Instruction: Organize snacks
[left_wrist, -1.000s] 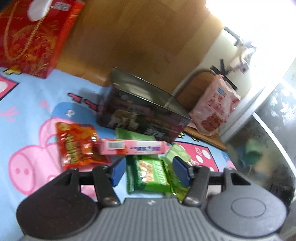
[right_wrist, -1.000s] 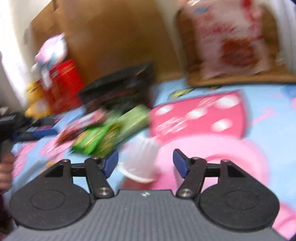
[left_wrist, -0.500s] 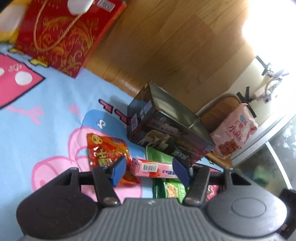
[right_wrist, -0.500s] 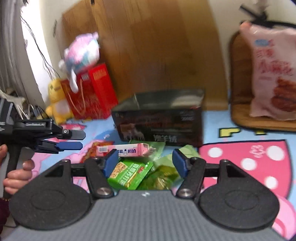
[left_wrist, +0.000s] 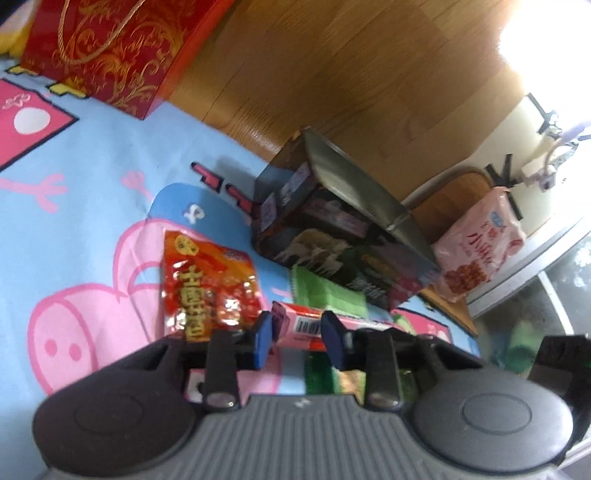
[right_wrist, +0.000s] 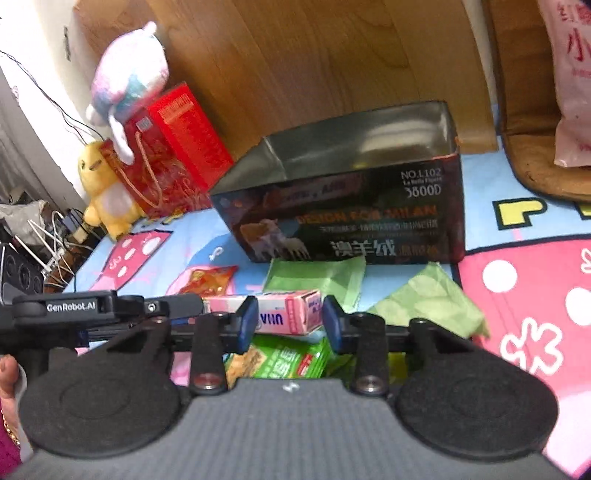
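Note:
A pile of snacks lies on the cartoon mat in front of an open dark box (left_wrist: 343, 236) (right_wrist: 354, 206). A pink carton (left_wrist: 306, 325) (right_wrist: 284, 314) lies on top, with a red packet (left_wrist: 207, 284) (right_wrist: 207, 277) to its left, green packets (right_wrist: 284, 362) under it and green wrappers (right_wrist: 317, 273) behind. My left gripper (left_wrist: 297, 338) is open, its blue pads either side of the carton's left end. My right gripper (right_wrist: 290, 323) is open, its pads either side of the carton's right end. The left gripper also shows at the left of the right wrist view (right_wrist: 110, 306).
A red gift bag (left_wrist: 103, 48) (right_wrist: 173, 147) with a plush toy (right_wrist: 125, 81) on it stands at the wooden wall, a yellow plush (right_wrist: 103, 192) beside it. A pink snack bag (left_wrist: 476, 254) leans on a wooden seat at the right. Cables (right_wrist: 44, 236) lie left.
Both grippers have come down close to the pink carton and their jaws have narrowed around its two ends. The right gripper swung left from the pink mat area to face the box.

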